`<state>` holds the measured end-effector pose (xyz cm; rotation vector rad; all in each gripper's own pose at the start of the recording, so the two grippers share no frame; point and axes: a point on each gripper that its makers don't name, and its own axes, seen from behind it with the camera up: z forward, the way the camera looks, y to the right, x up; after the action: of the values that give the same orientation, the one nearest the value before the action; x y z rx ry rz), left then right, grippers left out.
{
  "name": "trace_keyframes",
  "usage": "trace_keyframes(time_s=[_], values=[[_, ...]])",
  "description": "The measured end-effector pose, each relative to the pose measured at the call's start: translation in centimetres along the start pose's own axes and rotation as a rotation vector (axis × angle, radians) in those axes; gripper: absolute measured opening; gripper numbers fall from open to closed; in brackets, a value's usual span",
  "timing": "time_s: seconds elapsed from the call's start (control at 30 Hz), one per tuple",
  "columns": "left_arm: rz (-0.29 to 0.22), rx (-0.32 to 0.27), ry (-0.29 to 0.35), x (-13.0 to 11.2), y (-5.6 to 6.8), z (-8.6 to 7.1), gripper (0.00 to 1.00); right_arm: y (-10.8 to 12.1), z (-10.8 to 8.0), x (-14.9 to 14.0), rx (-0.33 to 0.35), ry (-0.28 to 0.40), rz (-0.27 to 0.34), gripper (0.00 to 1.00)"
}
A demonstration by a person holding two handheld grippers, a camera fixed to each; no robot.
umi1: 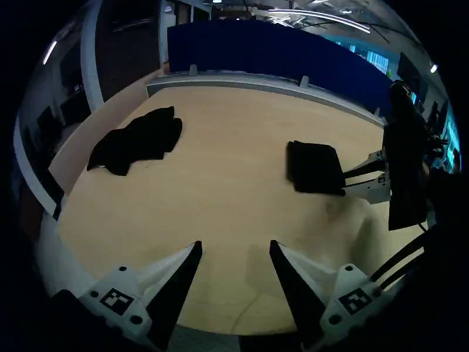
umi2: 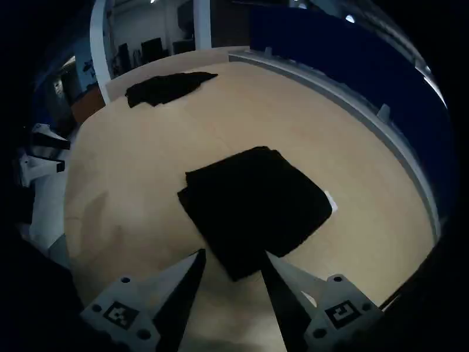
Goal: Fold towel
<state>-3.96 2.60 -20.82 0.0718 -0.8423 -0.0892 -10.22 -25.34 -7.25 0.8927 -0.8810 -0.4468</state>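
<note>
Right hand-held gripper stands wide at the near corner of the folded towel, where a sloppy pinch could mess its folds.

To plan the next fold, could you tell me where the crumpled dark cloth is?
In the left gripper view the crumpled dark cloth lies at the far left of the table, near its edge, well apart from the folded towel on the right.

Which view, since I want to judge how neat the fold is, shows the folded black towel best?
The right gripper view: the folded black towel lies close and large, nearly its whole outline visible just ahead of the open right tool. The left gripper view shows it smaller, farther off and foreshortened.
</note>
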Motion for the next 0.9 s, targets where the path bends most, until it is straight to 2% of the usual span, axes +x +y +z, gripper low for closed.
trace_keyframes(time_s=[0.37, 0.43, 0.5, 0.67, 0.9], values=[[0.007, -0.007, -0.002, -0.2, 0.5, 0.0, 0.85, 0.8, 0.7, -2.5, -0.035, -0.033, 0.056, 0.69], [0.005, -0.006, -0.002, -0.2, 0.5, 0.0, 0.85, 0.7, 0.8, -2.5, -0.037, -0.034, 0.059, 0.65], [0.004, -0.006, -0.002, -0.2, 0.4, 0.0, 0.85, 0.7, 0.9, -2.6, -0.041, -0.036, 0.061, 0.59], [0.001, -0.003, -0.001, -0.1, 0.4, -0.1, 0.85, 1.0, 1.3, -2.9, -0.059, -0.041, 0.065, 0.34], [-0.002, -0.001, -0.003, -0.3, 0.3, -0.1, 0.85, 1.0, 1.4, -2.6, -0.053, -0.034, 0.089, 0.1]])
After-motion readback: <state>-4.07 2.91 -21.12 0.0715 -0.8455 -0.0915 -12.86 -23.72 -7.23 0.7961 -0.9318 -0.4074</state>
